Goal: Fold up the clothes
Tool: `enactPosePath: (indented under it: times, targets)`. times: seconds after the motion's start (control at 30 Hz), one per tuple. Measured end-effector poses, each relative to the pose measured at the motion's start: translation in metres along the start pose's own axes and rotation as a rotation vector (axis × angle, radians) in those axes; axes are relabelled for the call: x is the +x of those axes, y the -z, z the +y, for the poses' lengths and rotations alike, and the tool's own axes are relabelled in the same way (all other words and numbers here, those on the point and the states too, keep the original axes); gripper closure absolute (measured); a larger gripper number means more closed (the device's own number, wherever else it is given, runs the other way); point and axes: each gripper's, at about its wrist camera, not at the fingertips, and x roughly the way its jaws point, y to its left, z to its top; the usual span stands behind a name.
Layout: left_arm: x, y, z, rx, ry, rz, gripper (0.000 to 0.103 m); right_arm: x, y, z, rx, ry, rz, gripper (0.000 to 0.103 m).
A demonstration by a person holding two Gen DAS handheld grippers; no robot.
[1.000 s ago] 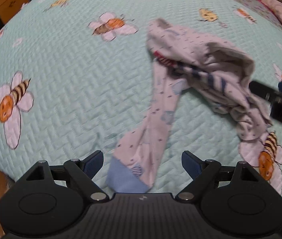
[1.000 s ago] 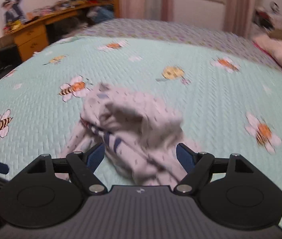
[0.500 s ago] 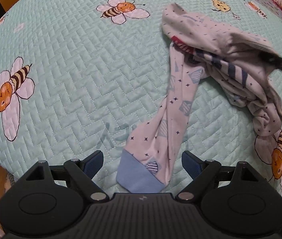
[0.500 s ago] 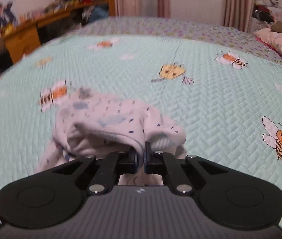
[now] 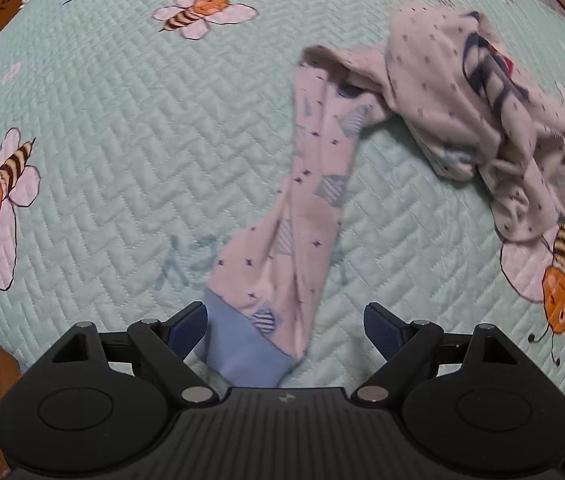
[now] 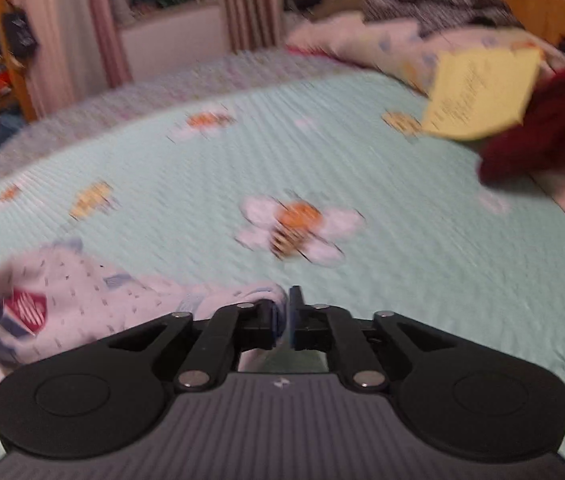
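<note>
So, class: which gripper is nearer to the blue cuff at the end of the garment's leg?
Left. The left gripper stands open with the blue cuff between its fingers. The right gripper, its jaws opening, has a fold of the bunched garment between them, away from that cuff.

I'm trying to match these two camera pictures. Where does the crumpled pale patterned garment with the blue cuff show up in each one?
Left wrist view: the pale patterned garment is bunched at upper right, one leg running down to its blue cuff between the open left gripper fingers.
Right wrist view: it lies at lower left, an edge pinched in the right gripper, whose jaws are opening.
Shared landmark: the mint quilted bedspread with bees.
</note>
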Motion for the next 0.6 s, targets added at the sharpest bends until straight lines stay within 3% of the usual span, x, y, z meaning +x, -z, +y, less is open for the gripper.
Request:
enactPosePath:
  times: [0.03,0.17,0.23,0.3,0.4,0.6]
  targets:
    - [0.000,0.000,-0.002,0.012,-0.006,-0.004,0.016,0.002,0.002,-0.001,0.016,0.000,0.021,0.078]
    - [-0.002,-0.004,-0.005,0.033,-0.029,-0.031,0.016,-0.012,0.010,0.004,0.101,-0.087,0.045,0.064]
    - [0.002,-0.011,0.000,0.024,-0.034,-0.044,0.016,-0.023,0.010,0.009,0.139,-0.140,0.033,0.049]
    - [0.009,-0.021,0.010,-0.007,-0.030,-0.049,0.014,-0.029,0.010,0.021,0.093,-0.208,0.017,0.036]
    - [0.022,-0.036,0.032,-0.087,-0.006,-0.052,0.014,-0.026,0.012,0.038,-0.034,-0.244,-0.006,0.032]
    - [0.046,-0.076,0.043,-0.103,-0.021,-0.072,0.016,0.002,0.028,0.018,0.005,-0.193,0.036,0.029]
